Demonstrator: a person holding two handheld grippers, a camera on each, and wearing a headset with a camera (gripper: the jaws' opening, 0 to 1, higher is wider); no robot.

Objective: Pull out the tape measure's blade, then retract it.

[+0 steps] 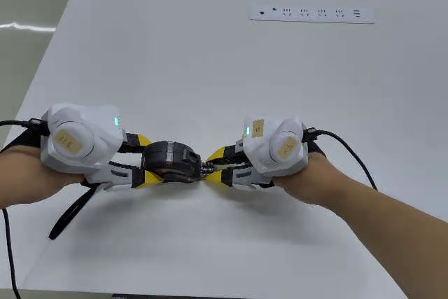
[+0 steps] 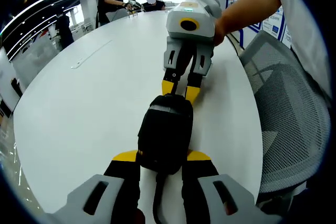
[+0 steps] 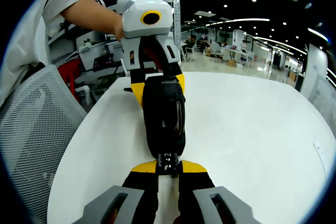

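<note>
A black tape measure (image 1: 170, 161) lies on the white table between the two grippers. My left gripper (image 1: 149, 162) is shut on its case (image 2: 164, 132), with the yellow fingertips (image 2: 124, 156) pressed to both sides. My right gripper (image 1: 215, 167) is shut on the blade's end hook (image 3: 168, 161) at the case's mouth. No length of blade shows outside the case (image 3: 164, 114). A black wrist strap (image 1: 70, 211) trails from the case toward the table's near left edge.
A white power strip (image 1: 311, 13) lies at the table's far right. The table's front edge (image 1: 210, 293) runs close below the hands. A mesh office chair (image 2: 286, 108) stands beside the table. People stand far off in the room.
</note>
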